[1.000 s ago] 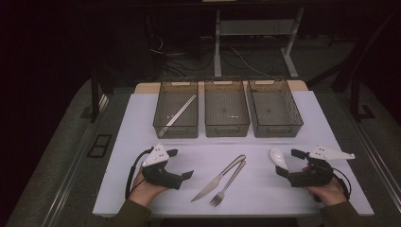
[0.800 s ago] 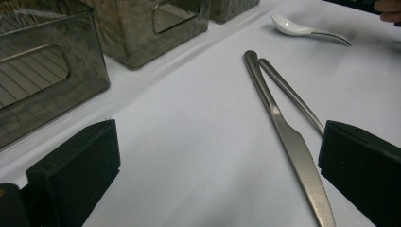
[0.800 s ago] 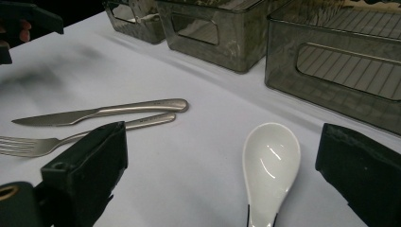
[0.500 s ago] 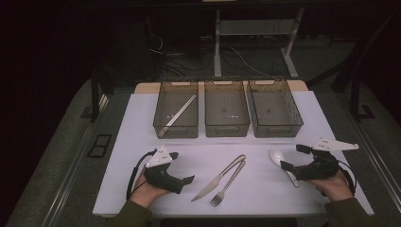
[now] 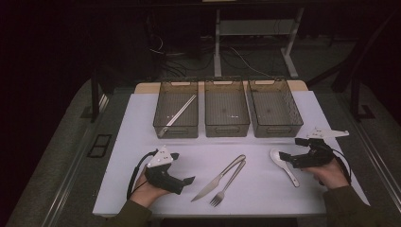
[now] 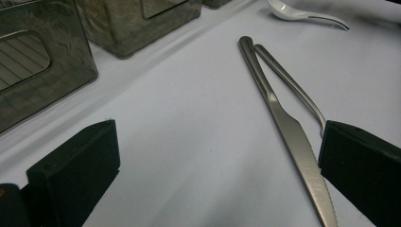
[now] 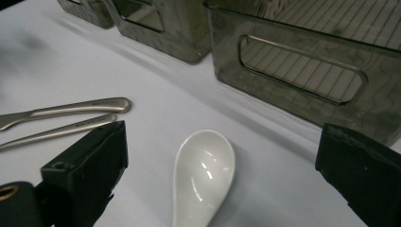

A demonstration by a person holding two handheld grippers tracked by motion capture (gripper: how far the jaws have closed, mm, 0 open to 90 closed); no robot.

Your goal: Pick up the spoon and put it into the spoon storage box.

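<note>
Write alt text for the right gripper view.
A white ceramic spoon lies bowl-up on a white table between the open black tongs of the right gripper. To its left lie the handles of a steel knife and fork; three smoky see-through bins stand behind.

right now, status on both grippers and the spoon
Right hand-held gripper open, jaws either side of the white spoon, not gripping. Left hand-held gripper open beside knife and fork. Nothing blocking the spoon.

Dim room w/ lit table (image 5: pixel 142 123), soft shadows by bins, high view grainy.
</note>
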